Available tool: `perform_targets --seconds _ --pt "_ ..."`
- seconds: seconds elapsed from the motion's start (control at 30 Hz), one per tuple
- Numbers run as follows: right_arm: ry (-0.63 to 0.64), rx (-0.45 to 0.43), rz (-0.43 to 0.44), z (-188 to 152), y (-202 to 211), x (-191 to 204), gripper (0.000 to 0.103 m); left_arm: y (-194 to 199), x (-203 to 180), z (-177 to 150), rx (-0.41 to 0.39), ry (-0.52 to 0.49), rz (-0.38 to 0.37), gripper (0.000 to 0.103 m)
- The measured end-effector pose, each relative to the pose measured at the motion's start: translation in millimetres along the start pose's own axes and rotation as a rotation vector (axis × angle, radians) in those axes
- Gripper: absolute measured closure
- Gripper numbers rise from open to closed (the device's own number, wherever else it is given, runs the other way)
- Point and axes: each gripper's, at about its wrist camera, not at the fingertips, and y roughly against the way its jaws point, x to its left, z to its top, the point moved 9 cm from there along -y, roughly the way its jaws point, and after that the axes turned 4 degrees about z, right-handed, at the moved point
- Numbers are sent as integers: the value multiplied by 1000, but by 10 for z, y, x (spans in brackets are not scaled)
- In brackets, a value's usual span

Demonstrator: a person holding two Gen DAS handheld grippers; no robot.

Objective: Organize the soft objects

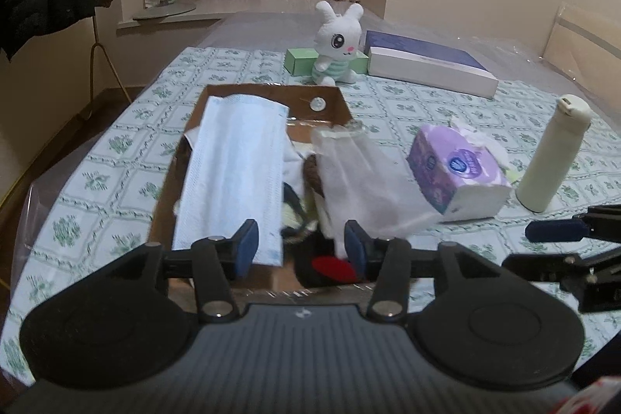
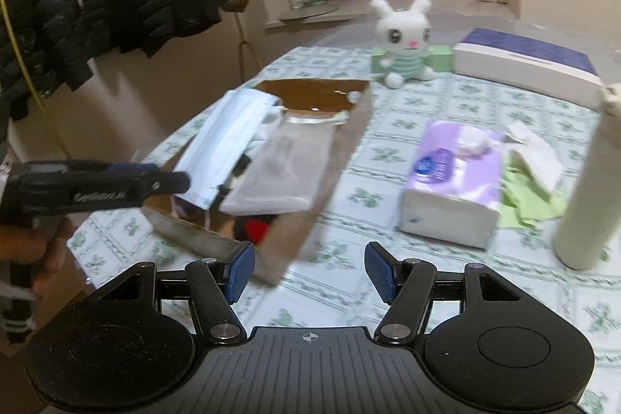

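Open left claw (image 1: 300, 245) over cardboard box (image 1: 268, 96)

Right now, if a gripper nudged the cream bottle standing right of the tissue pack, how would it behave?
The cream bottle is tall, narrow and upright, so it would probably tip. Its round body would likely roll afterwards. Its smooth wall may slip between pads.

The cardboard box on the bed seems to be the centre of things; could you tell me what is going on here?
A person holds a gripper in each hand over the cardboard box. The box already holds a blue face mask, a translucent pouch and other soft items. The left gripper is open over the box; the right gripper is open and empty. The plush rabbit and tissue pack remain outside.
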Motion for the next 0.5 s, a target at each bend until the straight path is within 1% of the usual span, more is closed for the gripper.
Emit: perform_targets --seconds 0.23,0.37,0.4,0.43,0.5 --pt "-32 -39 -72 -39 331 -225 40 129 -264 -143 14 27 3 39" --pt "-46 -59 -102 -74 500 -330 40 203 -408 -204 15 30 2 35" --pt "-51 -63 -107 -86 540 -359 40 221 -441 -215 15 29 2 31" --pt "-56 -68 -113 -98 579 -389 40 239 -479 -223 15 28 3 25" --pt "-66 -75 -121 -117 648 -434 40 276 -559 -240 13 25 5 20"
